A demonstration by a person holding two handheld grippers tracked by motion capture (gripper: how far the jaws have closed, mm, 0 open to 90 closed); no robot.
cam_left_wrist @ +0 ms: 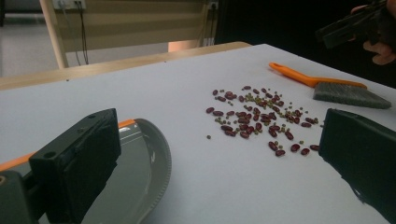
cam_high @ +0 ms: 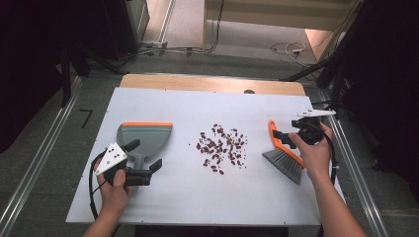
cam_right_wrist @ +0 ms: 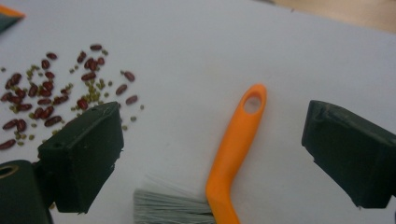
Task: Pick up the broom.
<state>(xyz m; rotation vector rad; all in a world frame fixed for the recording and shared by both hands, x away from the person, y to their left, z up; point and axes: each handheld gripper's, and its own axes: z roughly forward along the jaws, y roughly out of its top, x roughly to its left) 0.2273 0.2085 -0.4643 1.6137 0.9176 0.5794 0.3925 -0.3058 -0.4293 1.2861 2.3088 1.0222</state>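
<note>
A loose scatter of dark red beans [cam_high: 221,145] mixed with small green ones lies in the middle of my white desk [cam_high: 197,197]. To their left sits a grey dustpan [cam_high: 144,138] with an orange front edge, its handle pointing back toward me. To their right lies a small brush [cam_high: 283,153] with an orange handle and grey bristles, the handle pointing away from me and the bristles fanned toward me.

My left tongs [cam_high: 146,156] hover just at the dustpan's handle, jaws spread wide and gripping nothing. In the left gripper view the pan's curved grey rim [cam_left_wrist: 159,163] lies low beside one jaw, and the beans [cam_left_wrist: 257,119] spread out ahead between the two jaws, with the brush [cam_left_wrist: 336,88] farther off beyond them.

My right tongs [cam_high: 282,138] hang over the brush handle, also spread wide and holding nothing. In the right gripper view the orange handle [cam_right_wrist: 236,144] lies between the two jaws without touching either, its hanging hole at the far end, the bristles [cam_right_wrist: 168,207] at the bottom edge, and the beans [cam_right_wrist: 51,98] off beyond one jaw.
</note>
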